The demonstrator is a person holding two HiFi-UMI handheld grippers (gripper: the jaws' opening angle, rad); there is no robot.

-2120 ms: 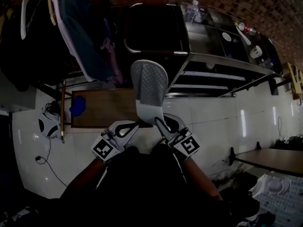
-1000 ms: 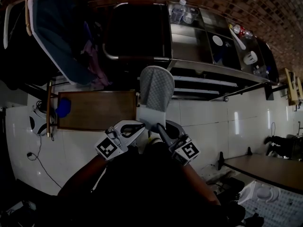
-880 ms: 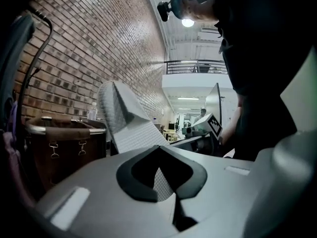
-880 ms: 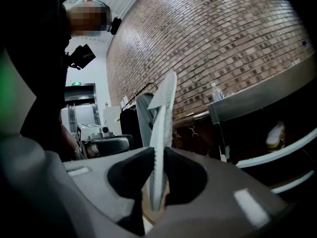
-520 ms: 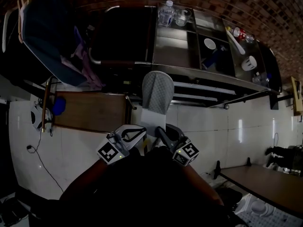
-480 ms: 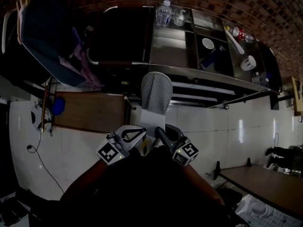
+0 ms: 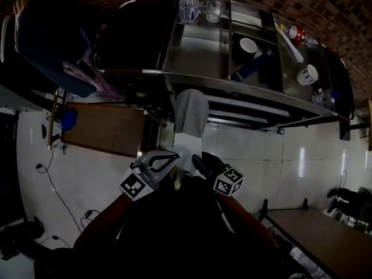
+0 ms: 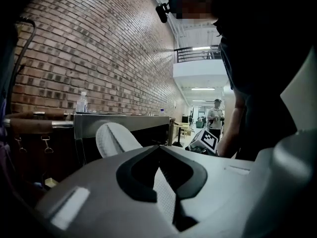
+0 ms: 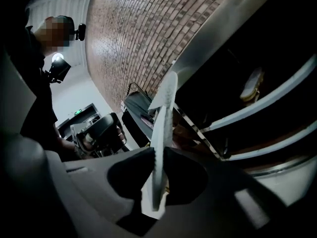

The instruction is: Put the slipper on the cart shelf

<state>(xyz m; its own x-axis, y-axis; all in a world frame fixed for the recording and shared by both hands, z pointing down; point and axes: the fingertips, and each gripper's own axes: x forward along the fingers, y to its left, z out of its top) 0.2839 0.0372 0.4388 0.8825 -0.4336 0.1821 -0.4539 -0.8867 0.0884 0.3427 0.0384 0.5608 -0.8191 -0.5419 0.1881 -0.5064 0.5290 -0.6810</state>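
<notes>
Close in front of the person, the left gripper (image 7: 172,157) and the right gripper (image 7: 196,159) are both pinching the near end of a grey-and-white textured slipper (image 7: 190,112), their jaws pressing onto it from either side. The slipper is hanging in the air above the white tiled floor (image 7: 256,150), its rounded far end pointing at the edge of the stainless-steel cart (image 7: 197,51). Farther off, a clear plastic bottle (image 7: 187,6) and a white cup (image 7: 248,45) are sitting on the cart's top level.
</notes>
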